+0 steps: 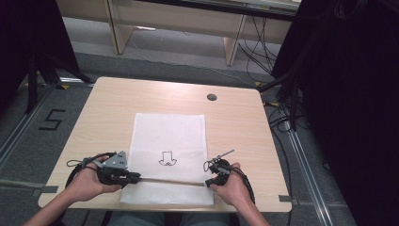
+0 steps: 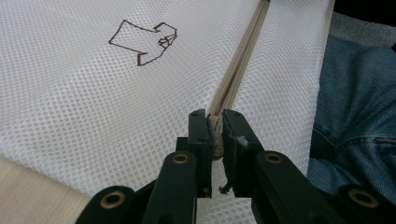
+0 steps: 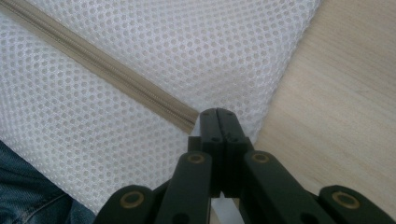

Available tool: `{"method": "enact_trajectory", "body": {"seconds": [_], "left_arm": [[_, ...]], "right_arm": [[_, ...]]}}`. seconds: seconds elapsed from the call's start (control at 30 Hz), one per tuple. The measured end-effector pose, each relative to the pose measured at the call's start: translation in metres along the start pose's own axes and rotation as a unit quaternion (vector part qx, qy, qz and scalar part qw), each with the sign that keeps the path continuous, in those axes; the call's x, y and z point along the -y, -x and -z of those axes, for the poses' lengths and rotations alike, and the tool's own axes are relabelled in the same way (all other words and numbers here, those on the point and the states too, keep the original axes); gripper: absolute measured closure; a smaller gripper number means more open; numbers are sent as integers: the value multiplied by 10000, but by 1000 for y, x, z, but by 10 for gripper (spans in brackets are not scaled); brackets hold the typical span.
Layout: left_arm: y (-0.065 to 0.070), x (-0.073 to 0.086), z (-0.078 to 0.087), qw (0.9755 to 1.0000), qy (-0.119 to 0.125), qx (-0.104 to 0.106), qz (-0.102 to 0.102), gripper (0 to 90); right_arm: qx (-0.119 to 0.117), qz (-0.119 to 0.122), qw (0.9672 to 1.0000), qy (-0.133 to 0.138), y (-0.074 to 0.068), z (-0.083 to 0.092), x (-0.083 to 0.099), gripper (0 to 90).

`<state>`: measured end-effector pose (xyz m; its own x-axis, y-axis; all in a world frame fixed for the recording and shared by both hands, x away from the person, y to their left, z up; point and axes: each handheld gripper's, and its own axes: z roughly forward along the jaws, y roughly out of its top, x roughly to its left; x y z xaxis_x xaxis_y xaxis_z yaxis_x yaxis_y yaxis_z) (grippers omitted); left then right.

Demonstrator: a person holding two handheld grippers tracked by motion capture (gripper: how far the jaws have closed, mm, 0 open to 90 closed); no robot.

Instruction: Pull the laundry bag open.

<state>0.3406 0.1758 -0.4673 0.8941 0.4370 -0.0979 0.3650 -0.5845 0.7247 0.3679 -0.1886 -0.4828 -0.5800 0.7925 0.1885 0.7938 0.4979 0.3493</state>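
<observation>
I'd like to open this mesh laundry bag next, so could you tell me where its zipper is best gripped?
Grip the zipper at its small beige pull, now clamped in the left gripper, coming in low along the zip line. The right gripper pinches the mesh bag at the far zip end, keeping it taut.

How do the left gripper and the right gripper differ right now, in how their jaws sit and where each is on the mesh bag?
The left gripper has its jaws slightly apart, clamped on the beige zipper end; the right gripper has its jaws fully together at the zipper's other end. The left gripper sits at the white mesh bag's left edge, the right gripper at its right edge. The left gripper carries a grey plate on top. Both rest low at the bag's near end.
</observation>
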Motion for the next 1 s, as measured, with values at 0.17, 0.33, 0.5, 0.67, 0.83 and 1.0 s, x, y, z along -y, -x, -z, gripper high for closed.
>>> {"method": "enact_trajectory", "body": {"seconds": [0.17, 0.33, 0.5, 0.67, 0.83, 1.0], "left_arm": [[0, 0, 0, 10000, -8, 18, 10, 818], [-2, 1, 2, 10000, -19, 11, -20, 819], [-3, 4, 4, 10000, 13, 20, 42, 818], [-3, 4, 5, 10000, -17, 11, 13, 818], [-5, 5, 7, 10000, -24, 13, -69, 818], [-4, 6, 7, 10000, 20, 24, -40, 818]], "right_arm": [[-20, 3, 10000, -9, 0, 0, 0, 900], [-10, 17, 10000, 8, 0, 0, 0, 900], [-12, -25, 10000, -22, 0, 0, 0, 900], [-8, 9, 10000, 1, 0, 0, 0, 900], [-18, 40, 10000, 7, 0, 0, 0, 900], [8, 30, 10000, 25, 0, 0, 0, 900]]}}
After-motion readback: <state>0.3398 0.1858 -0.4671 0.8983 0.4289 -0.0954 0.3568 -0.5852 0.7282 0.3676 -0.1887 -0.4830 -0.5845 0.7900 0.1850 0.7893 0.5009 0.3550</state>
